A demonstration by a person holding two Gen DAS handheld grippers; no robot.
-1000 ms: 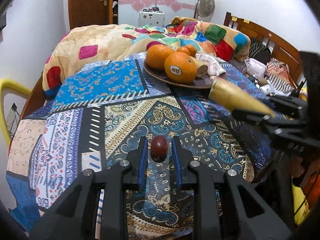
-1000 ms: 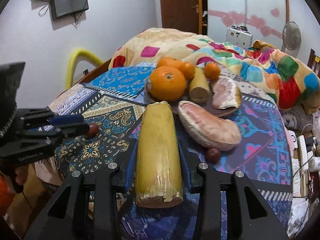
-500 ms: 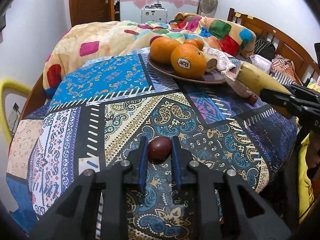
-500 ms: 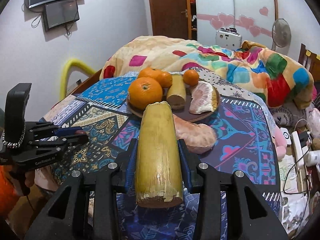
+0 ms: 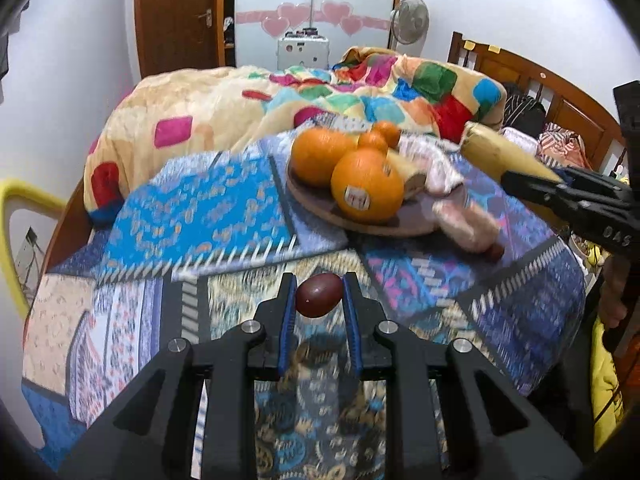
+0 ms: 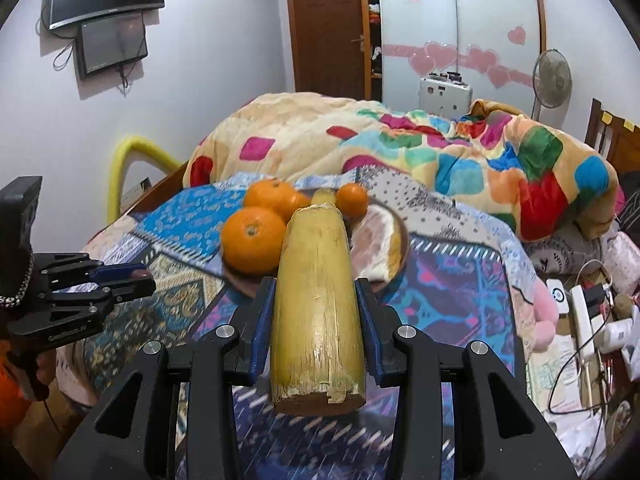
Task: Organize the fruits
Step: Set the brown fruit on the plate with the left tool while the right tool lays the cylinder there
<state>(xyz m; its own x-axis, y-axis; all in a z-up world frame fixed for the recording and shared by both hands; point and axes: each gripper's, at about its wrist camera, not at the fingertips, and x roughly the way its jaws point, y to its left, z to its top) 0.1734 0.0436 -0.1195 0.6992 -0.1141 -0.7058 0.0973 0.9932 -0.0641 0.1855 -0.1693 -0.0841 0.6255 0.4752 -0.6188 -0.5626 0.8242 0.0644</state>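
My left gripper is shut on a small dark red fruit and holds it above the patterned tablecloth. My right gripper is shut on a long yellow sugarcane piece, lifted in front of the fruit plate. The brown plate at the far side of the table carries oranges, a short cane piece and pomelo segments. A pink pomelo segment and another small red fruit lie on the cloth right of the plate. The right gripper with the cane also shows in the left wrist view.
The round table has a blue patterned cloth. A bed with a colourful quilt lies behind it. A yellow chair back stands at the left. A power strip and cables lie to the right.
Both grippers have risen. The left one has lifted the red fruit off the cloth. The right one has carried the cane up and back, away from the plate.
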